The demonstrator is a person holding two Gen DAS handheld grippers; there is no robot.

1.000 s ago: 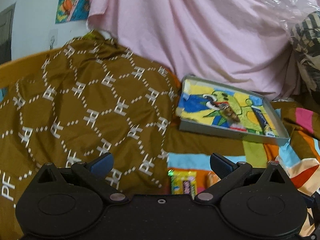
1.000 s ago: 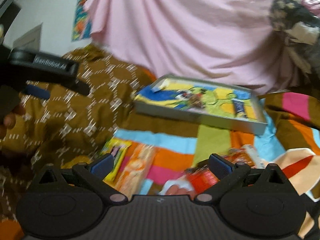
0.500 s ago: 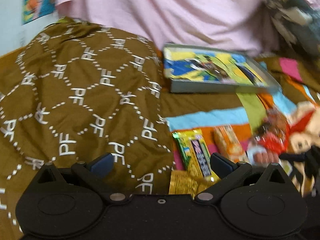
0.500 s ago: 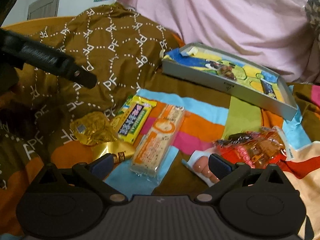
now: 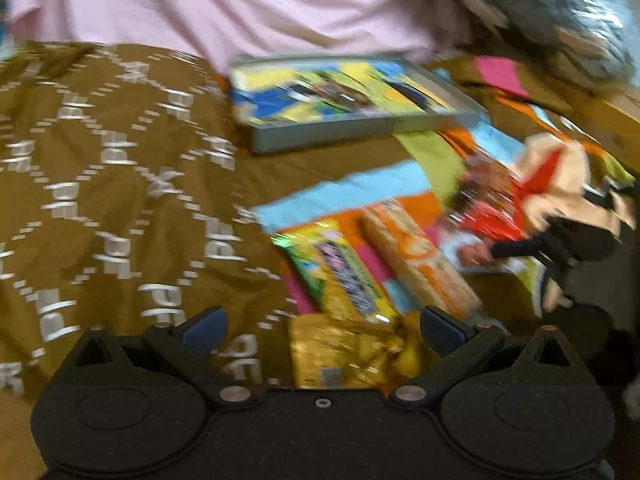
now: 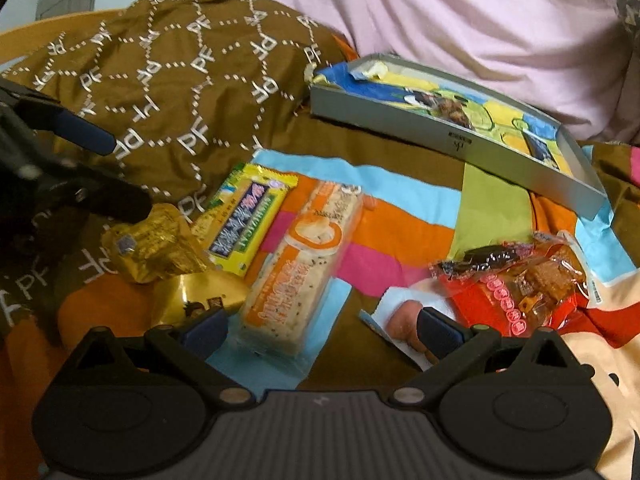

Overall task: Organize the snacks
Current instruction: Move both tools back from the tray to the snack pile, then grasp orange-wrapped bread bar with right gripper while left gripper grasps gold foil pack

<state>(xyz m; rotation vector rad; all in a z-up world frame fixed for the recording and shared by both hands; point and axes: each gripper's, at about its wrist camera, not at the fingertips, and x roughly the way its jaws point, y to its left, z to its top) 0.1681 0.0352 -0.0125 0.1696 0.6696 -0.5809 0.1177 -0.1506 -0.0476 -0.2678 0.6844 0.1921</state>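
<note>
Several snacks lie on a colourful bedspread: a gold foil packet (image 6: 154, 246) (image 5: 340, 354), a yellow-green bar (image 6: 248, 220) (image 5: 340, 272), an orange cracker pack (image 6: 304, 276) (image 5: 420, 264), a white packet with pink sausages (image 6: 400, 318) and a red clear bag (image 6: 520, 280) (image 5: 492, 212). A grey tray (image 6: 452, 140) (image 5: 348, 132) with a cartoon lining lies beyond them. My left gripper (image 5: 320, 328) is open, low over the gold packet; it also shows in the right wrist view (image 6: 120, 176). My right gripper (image 6: 320, 330) is open above the near end of the cracker pack.
A brown patterned blanket (image 6: 172, 80) is heaped on the left. A pink sheet (image 6: 460, 16) hangs behind the tray. A dark patterned bundle (image 5: 560, 12) sits at the far right. The left wrist view is motion-blurred.
Both grippers have dropped down and forward towards the snacks. The left one has swung right, so the snacks now fill its view. Both stay open.
</note>
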